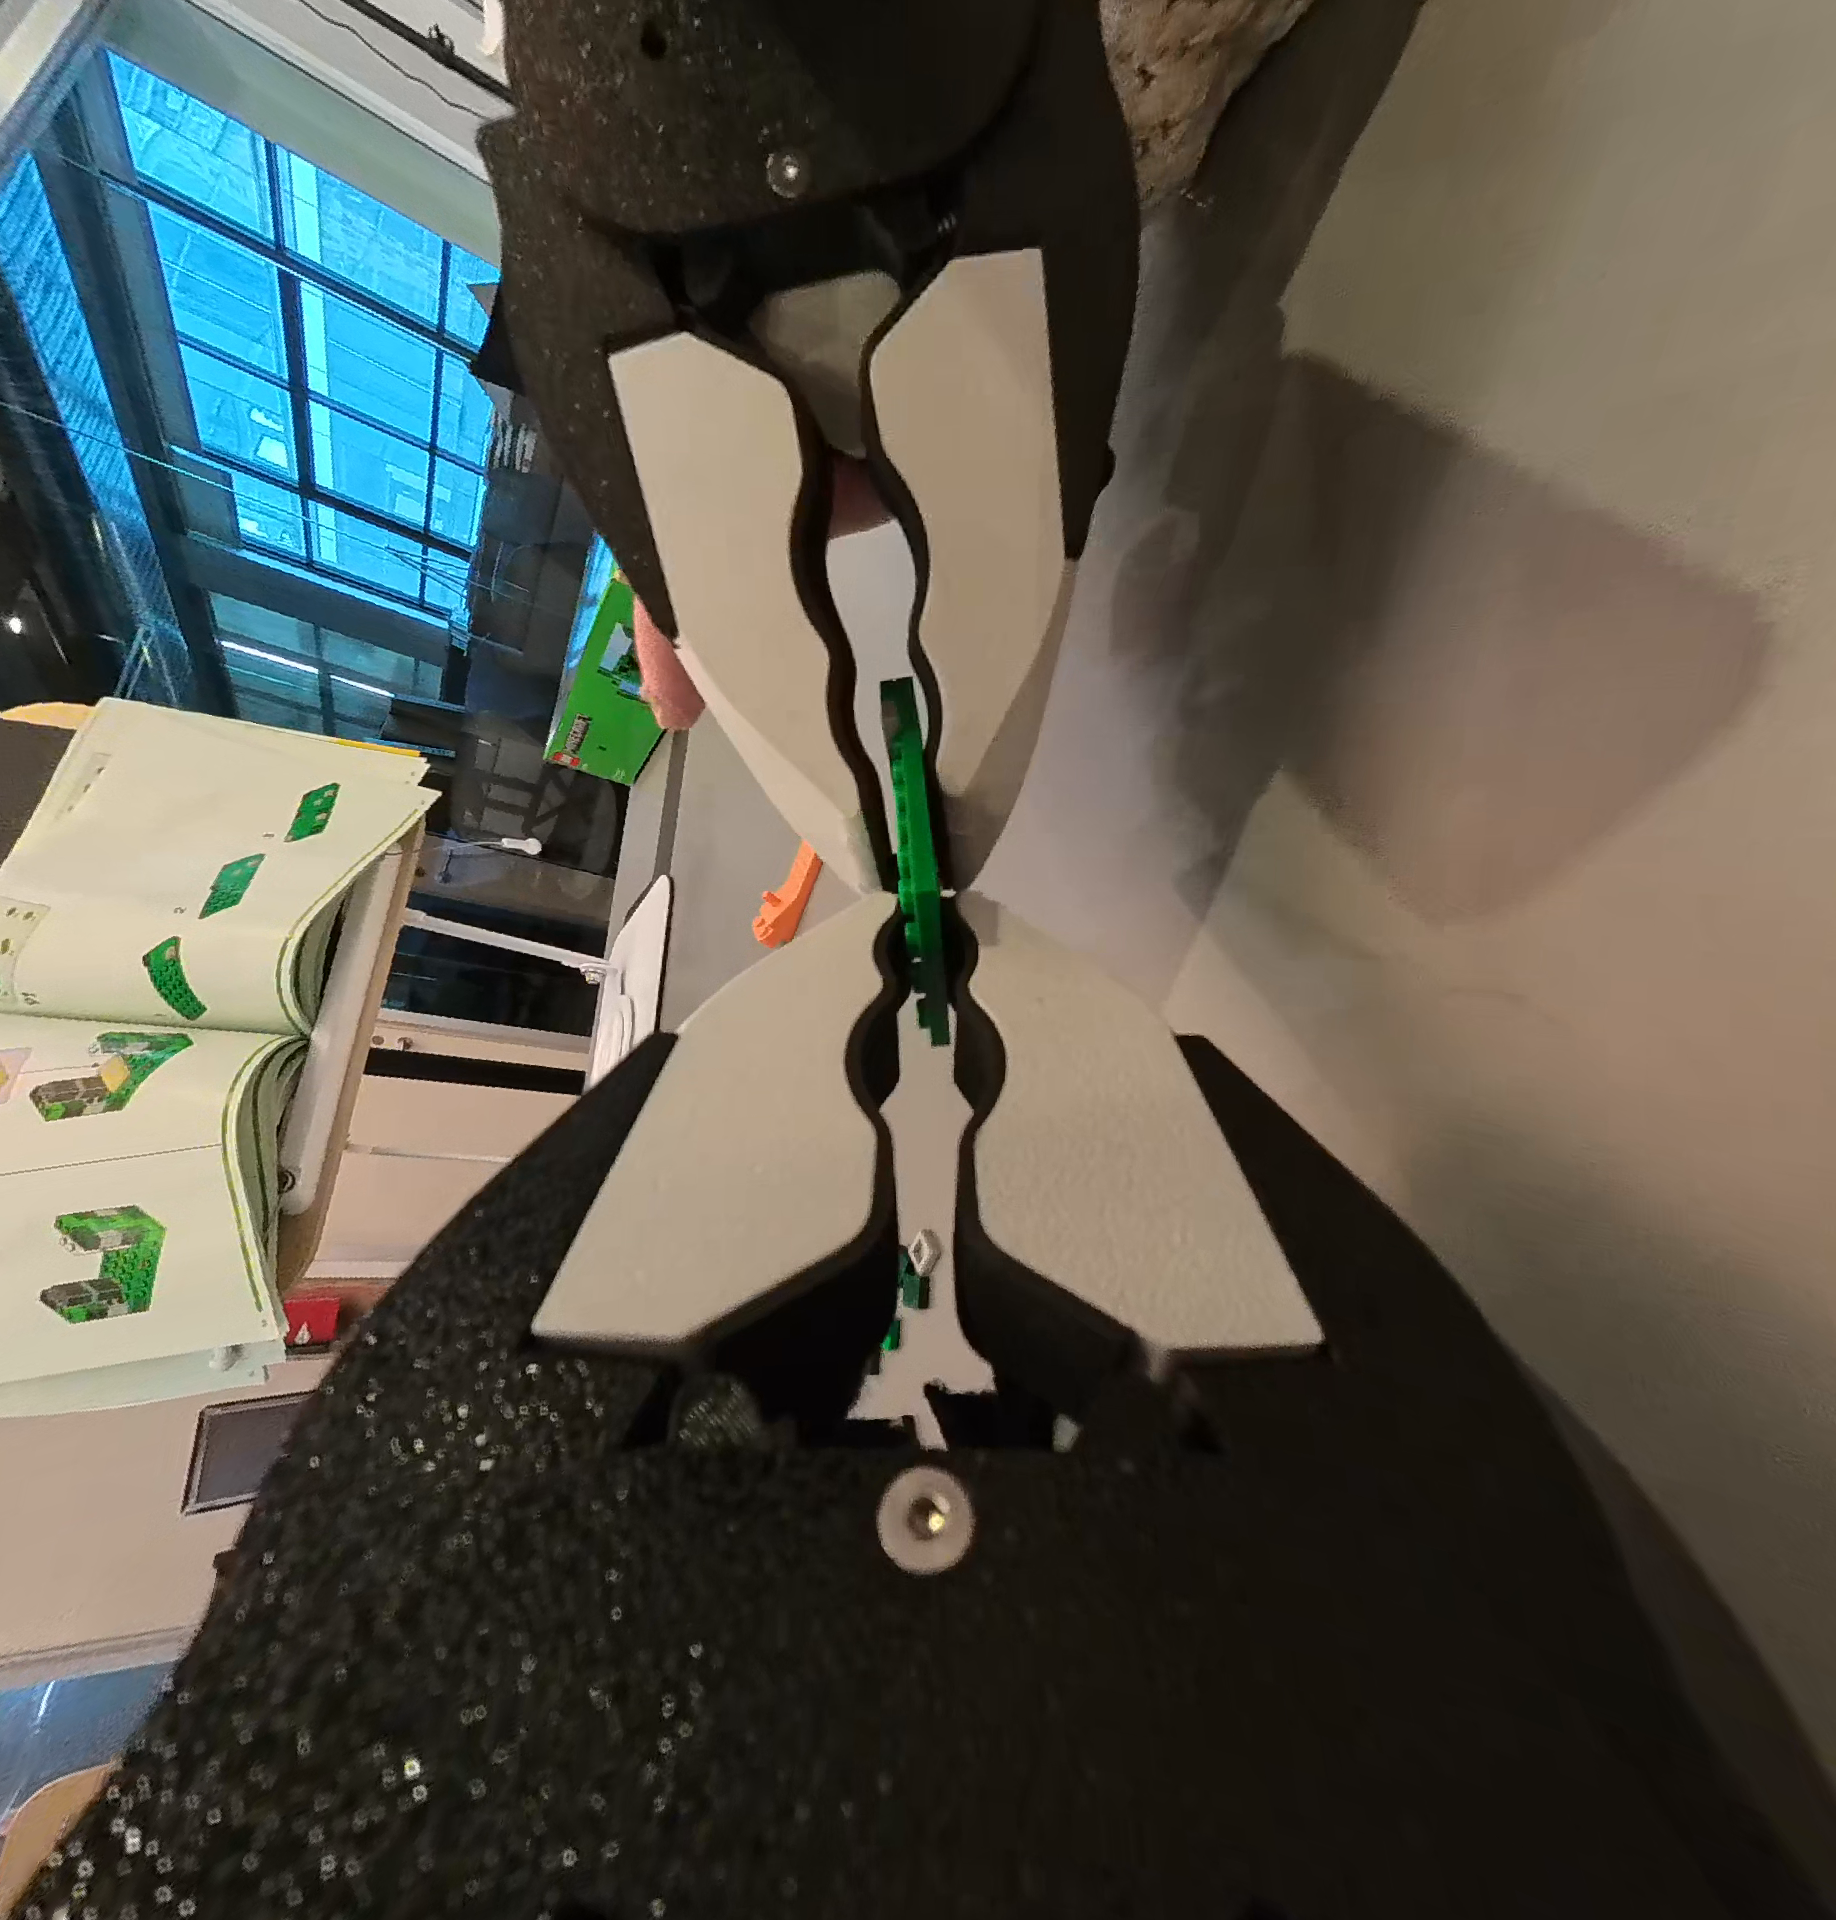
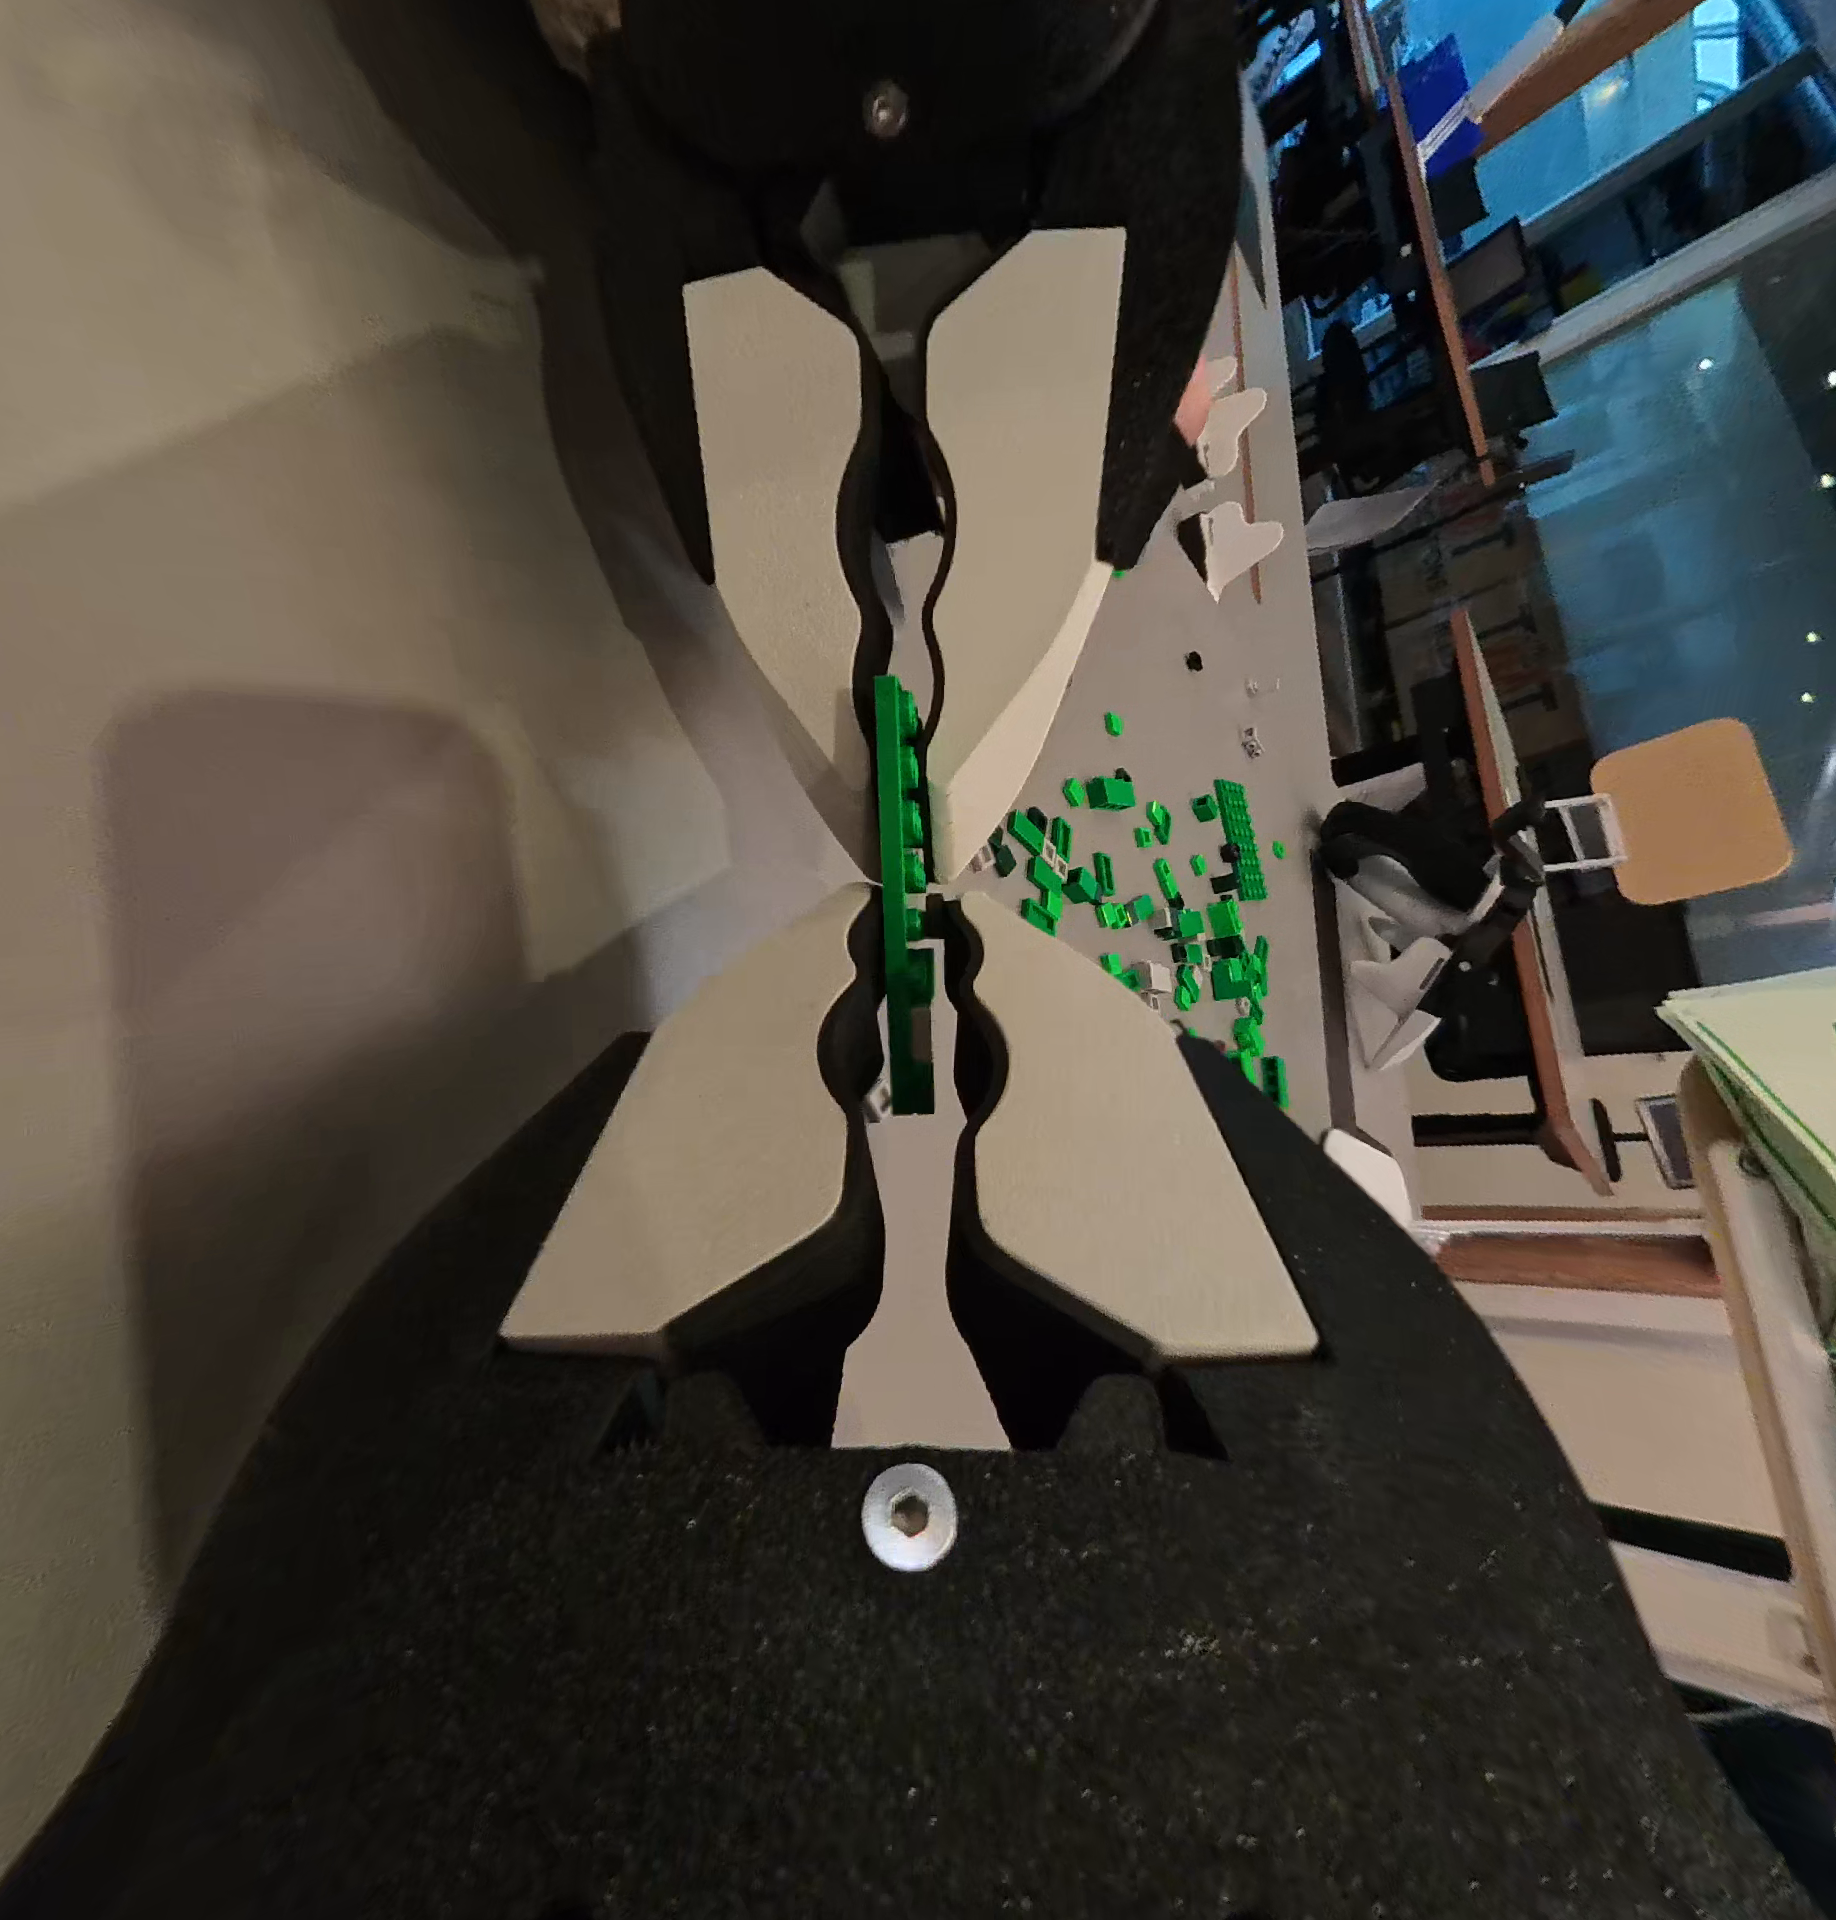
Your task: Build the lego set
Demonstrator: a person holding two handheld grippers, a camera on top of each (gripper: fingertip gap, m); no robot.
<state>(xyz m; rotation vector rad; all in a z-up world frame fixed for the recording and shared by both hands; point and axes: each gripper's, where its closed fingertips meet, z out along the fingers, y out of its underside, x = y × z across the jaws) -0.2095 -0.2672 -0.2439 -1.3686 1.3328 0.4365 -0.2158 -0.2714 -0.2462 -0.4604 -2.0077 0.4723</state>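
Left hand-held gripper and right hand-held gripper meet tip to tip, both pinching one thin green plate on edge above the tabletop. Squeezing unevenly could twist it loose, dropping it among the loose green pieces.

Green lego plate; white-fingered, black-bodied tool; green loose bricks.

Both grippers match — the left gripper and right gripper have speckled black foam-textured bodies, pale grey wedge-shaped fingers with wavy black-edged inner faces, and a silver hex screw behind the jaws.
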